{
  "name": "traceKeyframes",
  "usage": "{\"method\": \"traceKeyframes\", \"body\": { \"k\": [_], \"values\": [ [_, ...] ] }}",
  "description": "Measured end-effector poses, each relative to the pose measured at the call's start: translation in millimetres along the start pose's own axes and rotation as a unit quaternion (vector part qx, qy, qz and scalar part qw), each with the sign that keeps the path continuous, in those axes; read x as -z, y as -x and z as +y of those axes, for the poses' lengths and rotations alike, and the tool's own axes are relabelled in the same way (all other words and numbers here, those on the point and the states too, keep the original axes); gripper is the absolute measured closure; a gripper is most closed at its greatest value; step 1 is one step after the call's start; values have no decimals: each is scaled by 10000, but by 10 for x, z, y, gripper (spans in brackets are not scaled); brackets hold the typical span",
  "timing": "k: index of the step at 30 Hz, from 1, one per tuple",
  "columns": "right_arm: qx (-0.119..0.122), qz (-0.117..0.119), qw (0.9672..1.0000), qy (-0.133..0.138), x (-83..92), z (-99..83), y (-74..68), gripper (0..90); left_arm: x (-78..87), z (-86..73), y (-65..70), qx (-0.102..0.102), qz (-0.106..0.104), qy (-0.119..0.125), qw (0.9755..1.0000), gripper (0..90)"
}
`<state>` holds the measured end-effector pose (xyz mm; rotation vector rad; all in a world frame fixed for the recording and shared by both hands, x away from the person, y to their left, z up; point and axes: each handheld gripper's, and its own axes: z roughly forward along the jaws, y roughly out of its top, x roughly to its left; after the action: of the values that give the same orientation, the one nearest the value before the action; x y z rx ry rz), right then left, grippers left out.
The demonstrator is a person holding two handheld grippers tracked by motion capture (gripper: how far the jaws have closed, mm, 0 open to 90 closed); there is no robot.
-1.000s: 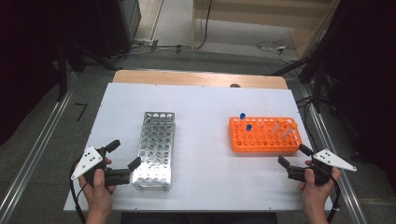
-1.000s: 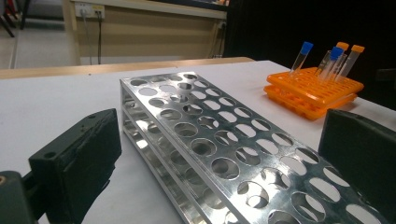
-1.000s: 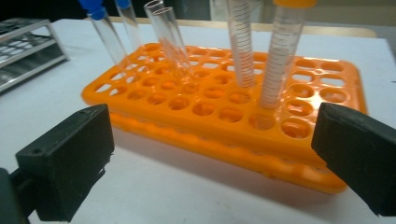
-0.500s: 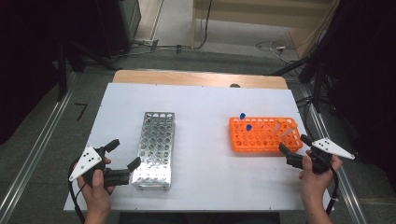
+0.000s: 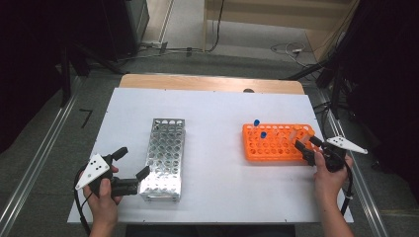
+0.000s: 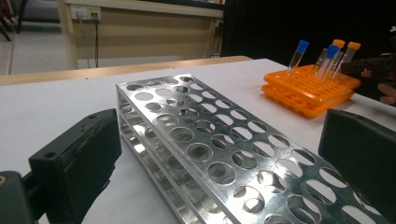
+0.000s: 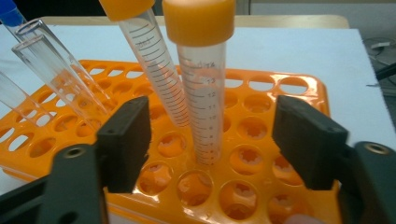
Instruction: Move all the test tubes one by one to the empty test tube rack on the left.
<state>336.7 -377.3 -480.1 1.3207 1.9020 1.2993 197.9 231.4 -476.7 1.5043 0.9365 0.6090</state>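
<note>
We had the right tool (image 7: 212, 140) at the orange plastic tube rack (image 5: 276, 143) near the right edge of the white worktop (image 5: 217, 113), jaws straddling one clear graduated tube with an orange cap (image 7: 201, 70). Its jaws had just been closing, but there was a gap on both sides of the tube, so no pads pressed on it yet. That tube stood upright in a hole near the rack's near-right corner; a second orange-capped tube (image 7: 149, 60) leaned just behind it, and two blue-capped tubes (image 5: 260, 129) sat toward the rack's far-left corner. We judged the low approach was meant to catch the barrel below the cap and miss the leaning neighbour.

The left tool (image 5: 132, 167) sat at the near-left corner of the silver perforated metal tube rack (image 5: 165, 158), jaws open on either side of that corner, apparently not clamping. We read that as bracing the empty rack for incoming tubes, near the worktop's front-left.

Risk: nudging the leaning tube on closing.
</note>
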Motion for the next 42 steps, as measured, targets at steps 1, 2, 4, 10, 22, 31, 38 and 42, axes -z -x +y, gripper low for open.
{"method": "traceKeyframes", "body": {
  "k": [1,2,4,10,22,31,38,42],
  "values": [
    [-28,18,10000,1,-12,-9,-6,338,-3,3,-8,9,2,7,10000,0],
    [-53,2,10000,-11,-23,-19,-9,371,-5,5,-13,16,0,11,10000,0],
    [-83,-28,9999,-62,-49,-34,-9,444,-11,7,-18,14,-5,15,10000,0],
    [14,-91,9999,-53,-66,-53,-30,538,-9,29,11,-16,-48,38,10000,0],
    [117,-114,9999,-21,-37,-39,-35,729,10,220,132,-204,-286,-16,9994,0],
    [205,-104,9994,264,182,112,-93,729,-92,405,239,-194,-587,-41,9981,0],
    [373,221,9987,264,378,212,-255,730,-268,512,387,-240,-820,-251,9960,0],
    [614,417,9971,194,417,249,-398,730,-333,554,444,-311,-868,-307,9953,0]
  ]
}}
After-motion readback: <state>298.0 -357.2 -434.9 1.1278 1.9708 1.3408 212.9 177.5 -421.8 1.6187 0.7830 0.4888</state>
